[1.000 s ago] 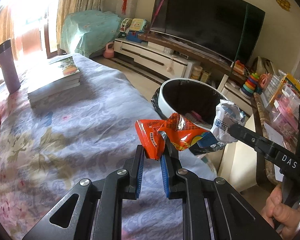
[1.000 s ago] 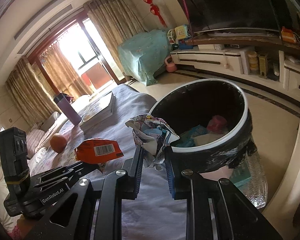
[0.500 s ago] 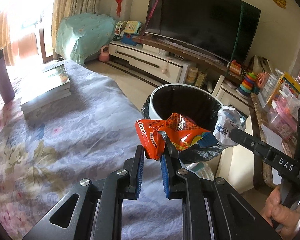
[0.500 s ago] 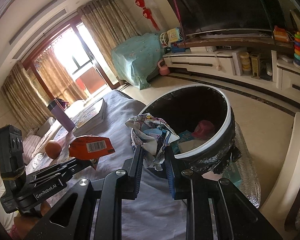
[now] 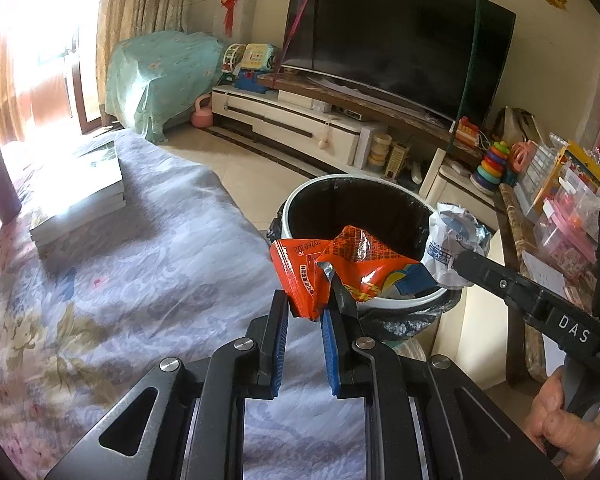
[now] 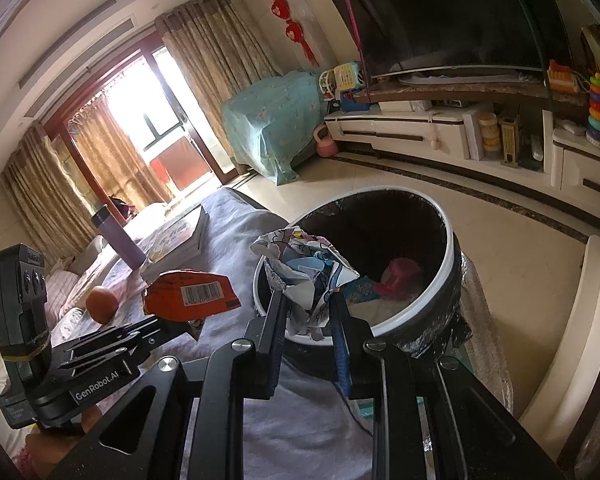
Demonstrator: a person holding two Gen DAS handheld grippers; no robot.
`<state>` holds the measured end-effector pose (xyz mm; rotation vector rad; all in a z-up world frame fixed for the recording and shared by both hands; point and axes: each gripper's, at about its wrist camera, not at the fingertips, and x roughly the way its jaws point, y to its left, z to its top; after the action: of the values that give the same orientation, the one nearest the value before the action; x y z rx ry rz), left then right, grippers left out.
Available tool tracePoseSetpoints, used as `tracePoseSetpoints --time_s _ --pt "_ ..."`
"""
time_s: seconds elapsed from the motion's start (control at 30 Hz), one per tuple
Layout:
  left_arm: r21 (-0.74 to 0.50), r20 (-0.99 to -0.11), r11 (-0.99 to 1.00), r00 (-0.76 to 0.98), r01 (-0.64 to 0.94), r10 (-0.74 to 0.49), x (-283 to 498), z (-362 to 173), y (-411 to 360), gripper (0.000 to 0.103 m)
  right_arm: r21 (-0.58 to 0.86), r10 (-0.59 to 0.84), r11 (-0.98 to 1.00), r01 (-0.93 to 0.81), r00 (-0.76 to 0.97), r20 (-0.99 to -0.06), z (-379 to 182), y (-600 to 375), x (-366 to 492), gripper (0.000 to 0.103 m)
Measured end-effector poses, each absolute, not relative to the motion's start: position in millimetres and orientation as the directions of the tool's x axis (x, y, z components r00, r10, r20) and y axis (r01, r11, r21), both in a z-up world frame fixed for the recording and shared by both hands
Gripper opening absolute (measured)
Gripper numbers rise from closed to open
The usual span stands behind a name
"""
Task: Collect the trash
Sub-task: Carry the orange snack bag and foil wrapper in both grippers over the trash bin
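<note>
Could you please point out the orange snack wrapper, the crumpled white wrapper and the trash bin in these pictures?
Orange foil snack wrapper (image 5: 356, 264): left wrist view, on its crinkled middle.
Crumpled white printed wrapper (image 6: 304, 268): right wrist view, on its bunched centre.
Round white-rimmed, black-lined trash bin (image 6: 450, 248): right wrist view, on its right rim.

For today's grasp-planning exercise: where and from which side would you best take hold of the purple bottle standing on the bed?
Grip the purple bottle around its mid-body, coming in level from the side with a hand-held gripper. It stands upright beside the stack of books, a slim cylinder, so the open side away from the books likely suits best.
</note>
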<state>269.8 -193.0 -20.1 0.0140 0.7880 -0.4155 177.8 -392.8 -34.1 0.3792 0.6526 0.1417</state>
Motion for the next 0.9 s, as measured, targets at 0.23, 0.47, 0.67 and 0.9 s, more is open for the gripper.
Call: tracePoseSetpoints --time_s 0.23,0.47,0.67,0.9 --pt "-0.136 -0.694 0.917 0.625 0.375 -0.358 277.2 -22.6 -199.5 0.015 0.382 0.238 0.924 -0.007 0.792 -0.562 -30.5 -399.0 184.4 0.022" --pt "-0.136 -0.695 0.915 0.621 0.380 -0.362 288.9 -23.9 -205.7 0.015 0.375 0.226 0.927 0.009 0.785 -0.577 -34.4 -405.1 192.2 0.022" --pt "-0.134 -0.699 0.915 0.618 0.381 -0.360 297.3 -26.1 -210.1 0.015 0.370 0.218 0.929 0.021 0.777 -0.590 -37.1 -411.0 199.4 0.022" --pt "-0.125 -0.705 0.914 0.614 0.386 -0.355 308.4 -27.7 -220.4 0.015 0.361 0.212 0.932 0.025 0.770 -0.601 -38.4 -413.9 205.9 0.022"
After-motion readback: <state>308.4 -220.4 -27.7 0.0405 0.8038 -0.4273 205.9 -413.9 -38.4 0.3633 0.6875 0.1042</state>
